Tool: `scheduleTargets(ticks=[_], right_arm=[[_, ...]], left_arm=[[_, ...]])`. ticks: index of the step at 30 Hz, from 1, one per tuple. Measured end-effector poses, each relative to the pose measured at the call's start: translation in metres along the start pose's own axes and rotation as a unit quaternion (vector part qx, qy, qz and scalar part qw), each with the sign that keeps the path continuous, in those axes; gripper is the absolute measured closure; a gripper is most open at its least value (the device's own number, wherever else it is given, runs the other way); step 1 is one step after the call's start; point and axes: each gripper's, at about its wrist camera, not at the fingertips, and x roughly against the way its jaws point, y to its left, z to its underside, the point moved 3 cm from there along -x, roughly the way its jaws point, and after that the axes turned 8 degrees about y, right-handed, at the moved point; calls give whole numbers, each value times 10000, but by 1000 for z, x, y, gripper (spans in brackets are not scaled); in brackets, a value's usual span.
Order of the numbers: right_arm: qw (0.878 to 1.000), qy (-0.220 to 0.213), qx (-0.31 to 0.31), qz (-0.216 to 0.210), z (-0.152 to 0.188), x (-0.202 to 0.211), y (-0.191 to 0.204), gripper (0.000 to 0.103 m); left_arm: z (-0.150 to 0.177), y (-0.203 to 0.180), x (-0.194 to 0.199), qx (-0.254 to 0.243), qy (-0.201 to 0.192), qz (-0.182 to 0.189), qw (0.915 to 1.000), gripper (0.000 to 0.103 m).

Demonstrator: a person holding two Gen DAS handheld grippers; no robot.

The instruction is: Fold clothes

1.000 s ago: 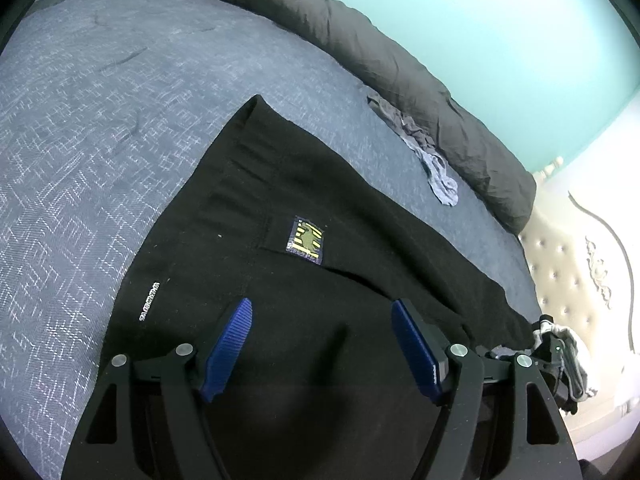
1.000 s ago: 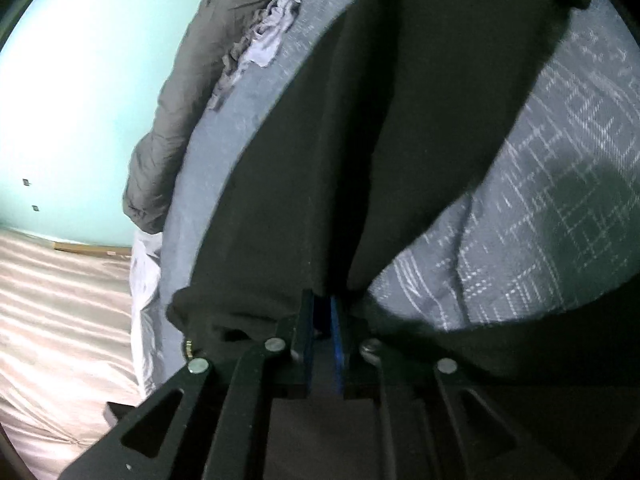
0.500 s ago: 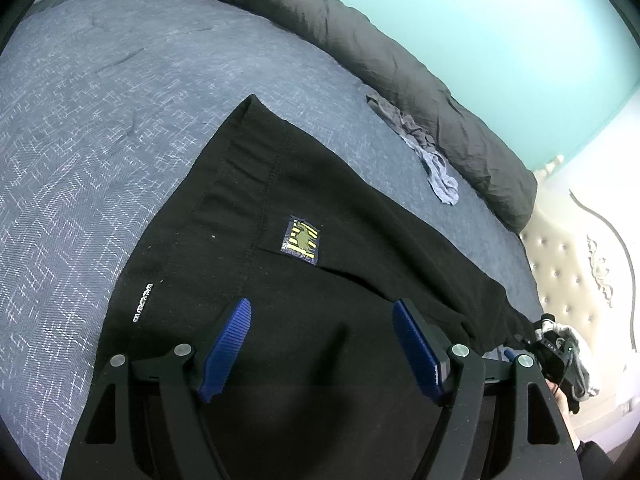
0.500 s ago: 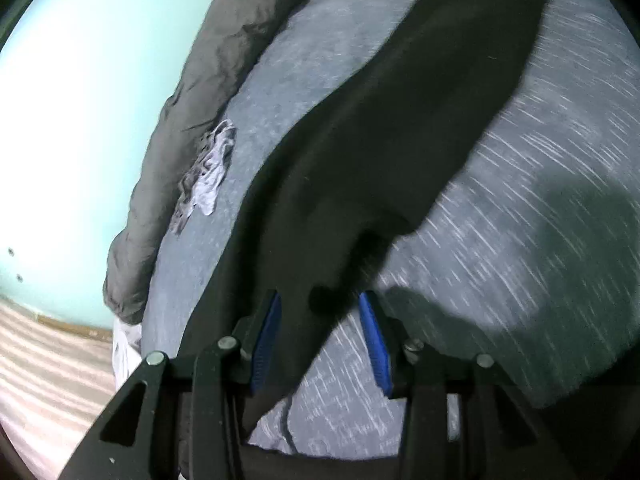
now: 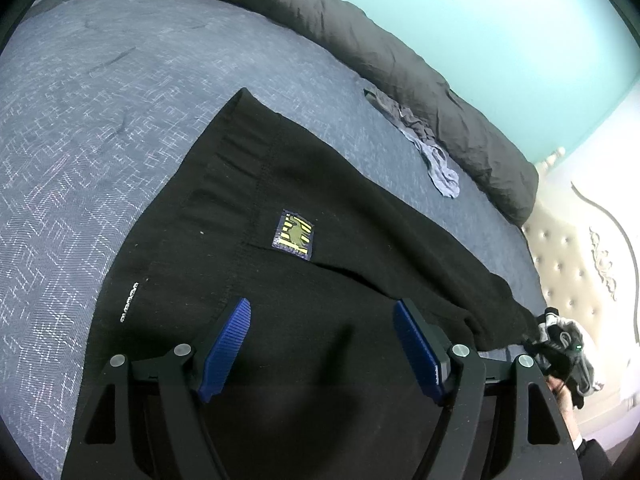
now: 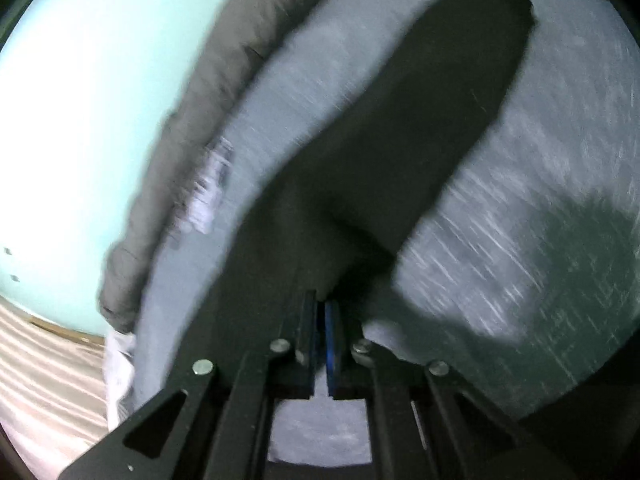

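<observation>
Left wrist: black trousers [image 5: 320, 288] on bed [image 5: 100, 120]

Your left gripper [image 5: 322, 346] hangs over the near part of the trousers [image 5: 340, 208], which lie spread flat on the bed [image 5: 100, 92], running from the near left toward the far right. A sewn patch [image 5: 294, 234] sits on them just ahead of that gripper. Beyond the trousers, a small crumpled garment [image 5: 424, 144] lies on the bed, touching the rolled duvet [image 5: 400, 56] along the far edge, with the wall [image 5: 500, 12] behind. The headboard [image 5: 576, 264] stands at the right. Your right gripper [image 6: 321, 308] sits at the trousers' near end [image 6: 360, 248], at the bed's edge.
</observation>
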Motion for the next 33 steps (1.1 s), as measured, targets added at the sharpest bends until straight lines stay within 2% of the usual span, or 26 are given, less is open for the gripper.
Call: scheduleTargets(ticks=[4,6,10,11,12,13,14,17,21,24,27,29,32,33], right_arm=[[9999,1,82,87,-1,-2,0,100],[9999,40,101,107,-2,0,1,96],[9996,-175,6,211,-10,21,-4,96],[9994,-270,11,237,-13,27,-5,87],[9991,-339,17,245,-17,32,-7,71],[9991,-355,7,240,-21,35,-9,64],[9990,-374,-39,246,-26,36,-12,61],[9985,-325,-280,338,-40,34,-25,60],[9939,-488,-906,405,-59,33,-54,60],[9938,-485,-941,339,-71,30,-64,60],[9960,-437,-715,295,-80,22,-62,61],[9969,-428,-583,325,-85,18,-61,69],[9970,-560,-416,335,-90,21,-58,96],[9968,-672,-305,308,-93,27,-55,98]], left_arm=[[0,0,1,7,-15,-8,10000,25],[0,1,1,19,-24,-14,10000,25],[2,0,-2,-8,12,-18,10000,25],[2,0,-2,-9,11,-15,10000,25],[1,0,-1,-7,4,-15,10000,25],[1,0,0,-5,-3,-15,10000,25],[0,-1,-1,-5,-7,-21,10000,25],[0,-1,-1,-7,-8,-43,10000,25],[0,-3,-2,-35,-6,-73,10000,25],[0,-5,-4,-77,5,-99,9999,25],[0,-7,-6,-122,24,-133,9998,25],[0,-9,-8,-149,38,-160,9998,25],[0,-11,-11,-179,51,-194,9996,25],[0,-11,-11,-183,53,-201,9996,25]])
